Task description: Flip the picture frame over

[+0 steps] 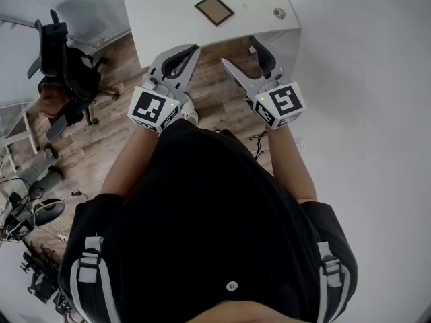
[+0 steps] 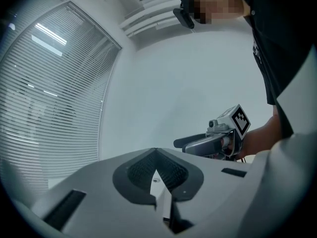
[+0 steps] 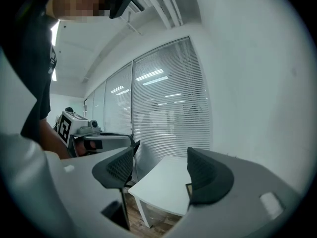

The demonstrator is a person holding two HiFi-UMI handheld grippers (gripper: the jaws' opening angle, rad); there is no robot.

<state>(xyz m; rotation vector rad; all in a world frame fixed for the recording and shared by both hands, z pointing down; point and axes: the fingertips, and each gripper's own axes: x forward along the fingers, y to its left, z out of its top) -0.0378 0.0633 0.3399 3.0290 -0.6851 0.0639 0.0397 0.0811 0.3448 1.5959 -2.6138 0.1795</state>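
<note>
White-walled office with a wood floor, where a white counter (image 1: pixel 161 15) stands ahead of the person. The left hand-held gripper (image 1: pixel 194 48) has its jaws pressed together on nothing. The right hand-held gripper (image 1: pixel 239 51) is spread wide and empty. Both hover short of the counter, well apart from the small dark-edged, brown-centred picture frame (image 1: pixel 214 9) lying flat mid-counter. The flip looks not yet begun; next, reach in and catch an edge
</note>
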